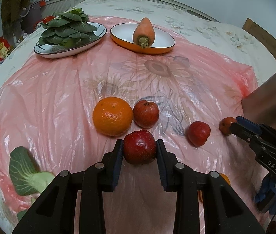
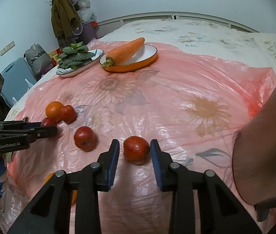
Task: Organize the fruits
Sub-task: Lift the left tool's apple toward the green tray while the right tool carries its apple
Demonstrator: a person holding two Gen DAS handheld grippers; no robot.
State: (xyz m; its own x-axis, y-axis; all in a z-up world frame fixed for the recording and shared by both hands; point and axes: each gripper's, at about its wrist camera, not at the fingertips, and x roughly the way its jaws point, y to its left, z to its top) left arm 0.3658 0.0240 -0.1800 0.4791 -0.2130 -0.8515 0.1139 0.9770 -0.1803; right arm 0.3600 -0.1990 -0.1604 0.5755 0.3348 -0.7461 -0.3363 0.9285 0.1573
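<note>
We clamp our left gripper (image 1: 139, 148) on a dark red apple (image 1: 139, 146), beside the orange (image 1: 112, 116), our right gripper (image 2: 134, 149) spread apart around a small red apple (image 2: 136, 149), right pad touching it.

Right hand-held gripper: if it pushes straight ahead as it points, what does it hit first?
The small red apple lying between its open fingers; the right hand-held gripper already straddles it. Beyond that lies bare pink plastic sheet, though depth is hard to judge.

left wrist view: low over the bed, facing forward along the left gripper (image 1: 139, 148), close to the fruit | right wrist view: same height, further right, facing forward-left | shared: pink plastic sheet (image 1: 64, 89), both plates, each other's gripper
</note>
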